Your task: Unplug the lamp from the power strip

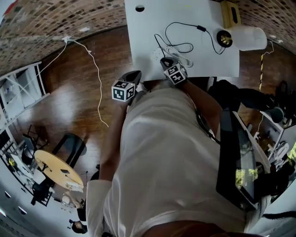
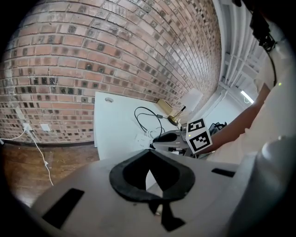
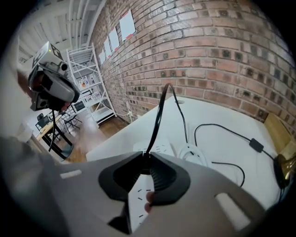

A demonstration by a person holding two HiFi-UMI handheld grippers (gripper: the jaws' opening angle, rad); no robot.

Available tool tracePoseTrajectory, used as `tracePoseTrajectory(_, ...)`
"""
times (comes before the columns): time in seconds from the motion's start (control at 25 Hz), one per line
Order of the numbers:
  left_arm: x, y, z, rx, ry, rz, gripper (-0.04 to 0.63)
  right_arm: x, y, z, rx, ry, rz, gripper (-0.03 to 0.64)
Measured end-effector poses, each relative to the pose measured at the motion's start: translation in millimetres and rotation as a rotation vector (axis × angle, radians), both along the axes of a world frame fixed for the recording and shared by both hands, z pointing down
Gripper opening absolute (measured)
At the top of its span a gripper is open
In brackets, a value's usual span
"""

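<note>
On the white table [image 1: 138, 41] stands a lamp with a white shade [image 1: 249, 38] and a brass base [image 1: 225, 38]. Its black cord [image 1: 185, 28] runs to a white power strip [image 3: 159, 150] near the table's front edge. My right gripper [image 3: 147, 157] is shut on the lamp's black plug right over the strip, and the cord [image 3: 161, 109] rises from the jaw tips. Whether the plug sits in the socket is hidden. In the head view the right gripper [image 1: 165, 61] is at the strip. My left gripper [image 1: 133, 75] hangs shut and empty off the table's front left corner.
A coil of white cable [image 3: 192, 152] lies beside the strip. A tan box [image 1: 230, 14] stands behind the lamp. On the wooden floor a thin white cable [image 1: 95, 69] runs to the brick wall. A round table [image 1: 55, 169] and a metal shelf [image 3: 85, 78] stand further off.
</note>
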State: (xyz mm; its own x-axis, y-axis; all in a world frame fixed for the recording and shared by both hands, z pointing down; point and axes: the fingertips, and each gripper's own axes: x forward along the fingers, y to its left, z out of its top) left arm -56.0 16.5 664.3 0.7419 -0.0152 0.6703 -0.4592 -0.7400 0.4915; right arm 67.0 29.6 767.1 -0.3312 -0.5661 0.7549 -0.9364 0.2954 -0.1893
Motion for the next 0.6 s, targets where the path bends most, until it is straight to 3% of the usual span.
tracePoseTrajectory(0.32, 19.6, 2.7, -2.8, 0.011, -0.019, 0.05, 0.005, 16.6, 6.2, -1.5, 0.033, -0.024, 0.077, 0.049)
tracePoseTrajectory(0.6, 22.3, 6.5, -0.9, 0.015, -0.031, 0.08, 0.005, 19.9, 12.4, -1.9, 0.032, -0.005, 0.083, 0.051)
